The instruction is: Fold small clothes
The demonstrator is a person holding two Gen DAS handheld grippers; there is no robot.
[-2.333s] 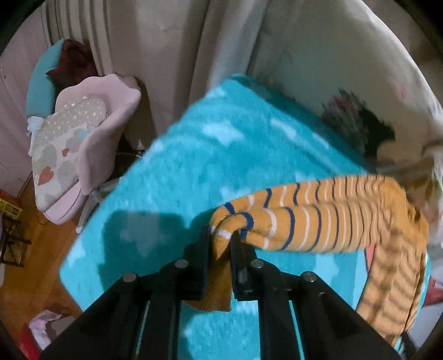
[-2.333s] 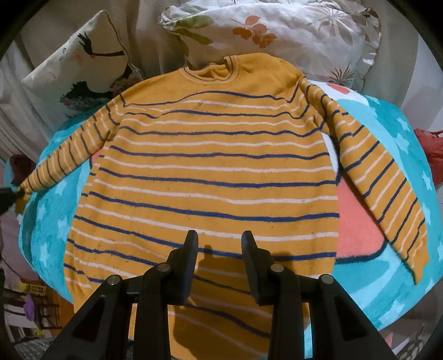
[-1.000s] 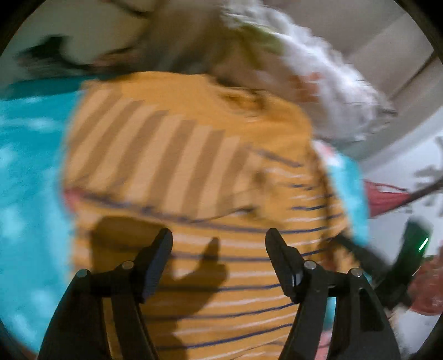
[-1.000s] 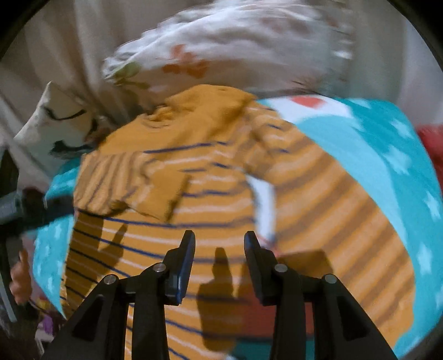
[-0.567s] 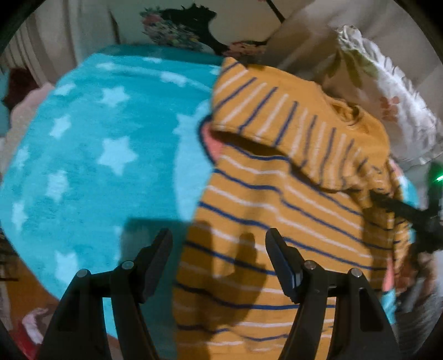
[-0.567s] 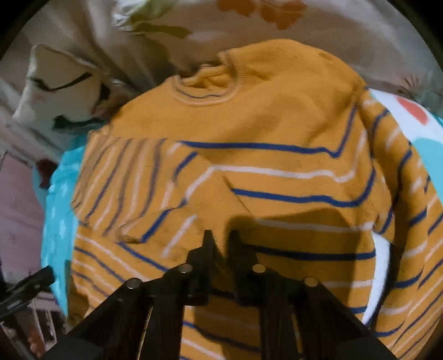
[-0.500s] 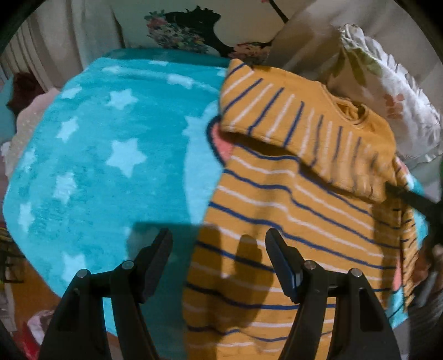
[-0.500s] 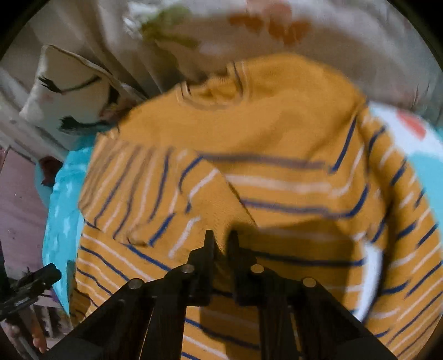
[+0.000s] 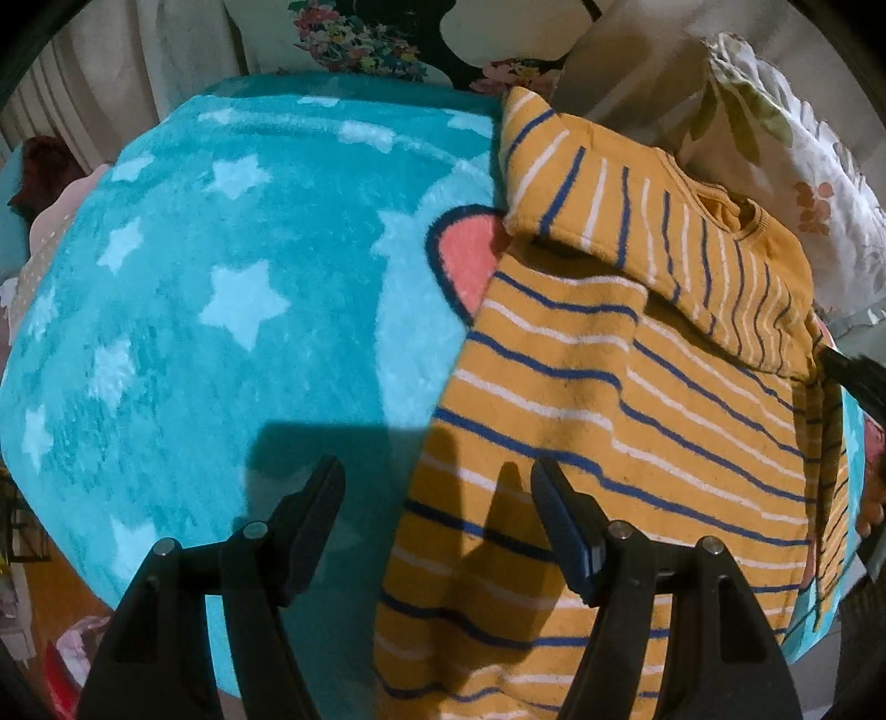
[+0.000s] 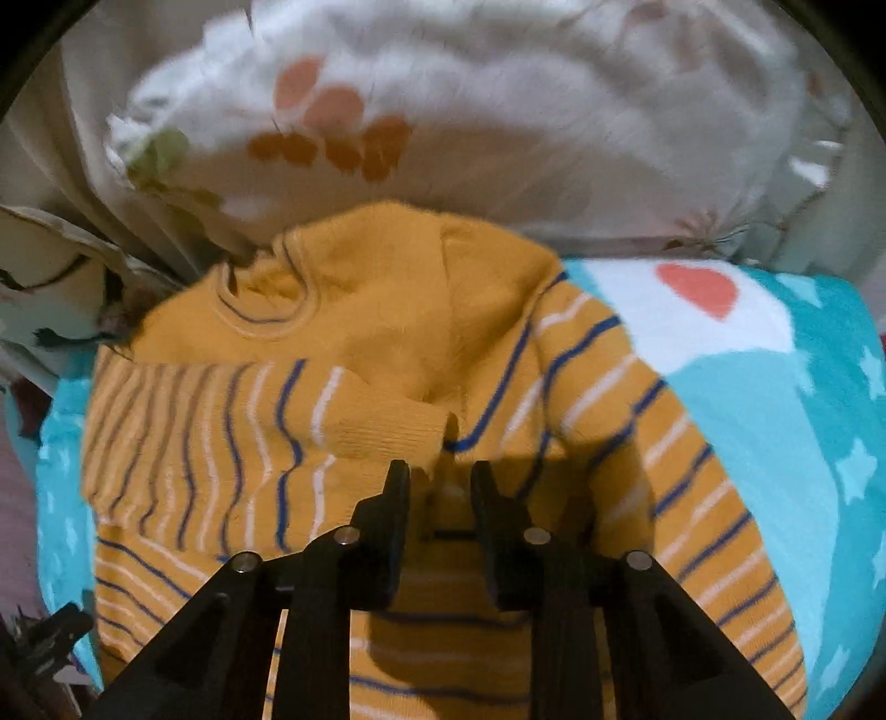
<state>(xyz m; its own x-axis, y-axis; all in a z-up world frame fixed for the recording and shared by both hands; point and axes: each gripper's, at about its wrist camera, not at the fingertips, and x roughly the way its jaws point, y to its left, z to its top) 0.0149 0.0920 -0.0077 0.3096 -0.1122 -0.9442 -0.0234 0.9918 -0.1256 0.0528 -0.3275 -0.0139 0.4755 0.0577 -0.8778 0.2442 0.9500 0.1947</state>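
**Mustard knit on a turquoise star blanket, one sleeve folded across the chest**

Black plastic fills the near edge of both views. The left gripper hangs released, its two fingers spread wide with nothing between them; one finger hovers over the blanket and the other over the lower body of the garment, and their shadows fall on both. The right gripper has its fingers parted by a narrow gap just short of the folded sleeve's ribbed cuff; a little knit shows in that gap, but I cannot tell whether it is pinched, and the view is blurred.

Beyond the fingers lies the mustard-yellow knitted sweater with blue and white stripes, spread flat on the fluffy turquoise blanket with pale stars. Its hem is nearest in both views and its round neckline farthest. One sleeve is folded inward across the chest, its stripes running crosswise to those of the body. A coral patch outlined in dark blue on the blanket shows beside the sweater's edge.

Farther back, touching the neckline, rests a white pillow printed with orange leaves. A floral-patterned cushion stands beyond the blanket's far edge.
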